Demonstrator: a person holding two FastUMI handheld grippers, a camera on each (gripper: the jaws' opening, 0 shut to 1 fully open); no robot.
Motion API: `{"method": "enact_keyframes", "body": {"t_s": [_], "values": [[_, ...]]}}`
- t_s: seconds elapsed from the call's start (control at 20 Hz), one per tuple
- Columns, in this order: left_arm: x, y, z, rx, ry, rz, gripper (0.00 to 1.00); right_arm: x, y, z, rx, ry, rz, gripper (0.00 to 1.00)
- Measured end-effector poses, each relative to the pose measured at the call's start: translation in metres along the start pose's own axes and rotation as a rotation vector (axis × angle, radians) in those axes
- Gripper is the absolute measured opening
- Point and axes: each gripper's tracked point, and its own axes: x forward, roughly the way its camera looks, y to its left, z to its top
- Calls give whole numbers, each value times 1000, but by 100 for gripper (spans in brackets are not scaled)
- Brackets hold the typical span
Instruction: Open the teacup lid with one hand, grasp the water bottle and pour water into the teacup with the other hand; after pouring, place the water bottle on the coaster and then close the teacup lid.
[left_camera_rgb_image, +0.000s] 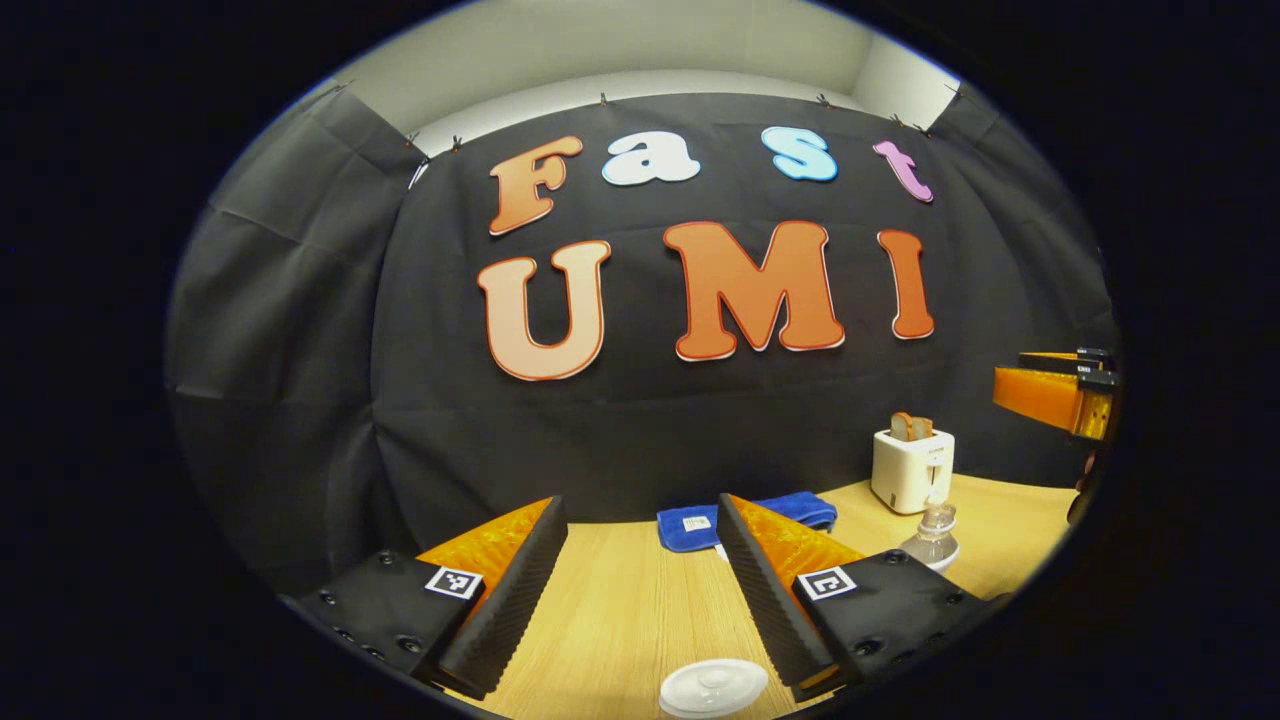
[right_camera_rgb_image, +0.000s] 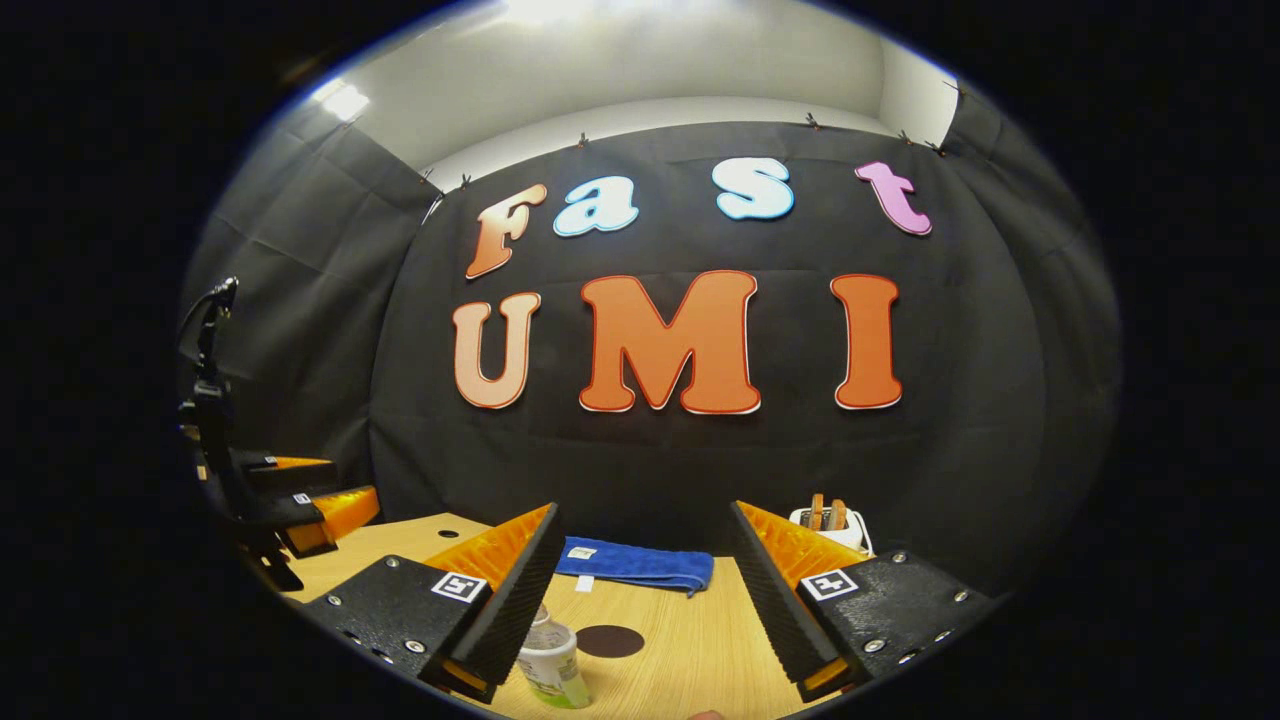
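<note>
Nothing is grasped yet: both tongs gape released above the worktop (left_camera_rgb_image: 620, 610). The teacup lid (left_camera_rgb_image: 712, 687) lies just below the left tongs (left_camera_rgb_image: 640, 590); the water bottle (right_camera_rgb_image: 551, 662) stands beside the right tongs' (right_camera_rgb_image: 645, 600) left finger (coaster (right_camera_rgb_image: 610, 641) just beyond). Next, I judge: lower the left tongs onto the lid's knob.

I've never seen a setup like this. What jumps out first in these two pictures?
Two wide-open grippers frame the wooden table: the left gripper hangs above the teacup's white lid, the right gripper above a water bottle with a dark round coaster behind it. Farther back lie a blue towel and a white toaster holding bread.
</note>
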Motion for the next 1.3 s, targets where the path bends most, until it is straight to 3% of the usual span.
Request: {"method": "enact_keyframes", "body": {"t_s": [0.45, 0.7, 0.95, 1.1, 1.15, 1.3], "values": [[-7, -15, -83, -64, 177, -57, 99, -10, -2, -42, 62, 79, 45, 98], [-14, -23, -114, -45, 244, -85, 100, -21, 11, -70, 11, 129, 92, 98], [-18, -37, -146, -27, 325, -128, 100, -26, 21, -99, 59, 211, 145, 98], [-16, -40, -161, -18, 362, -136, 96, -29, 18, -109, 71, 237, 149, 99], [-15, -40, -167, -7, 378, -139, 86, -31, 16, -112, 70, 242, 143, 98], [-13, -42, -180, 28, 408, -140, 86, -31, 12, -120, 68, 259, 139, 99]]}}
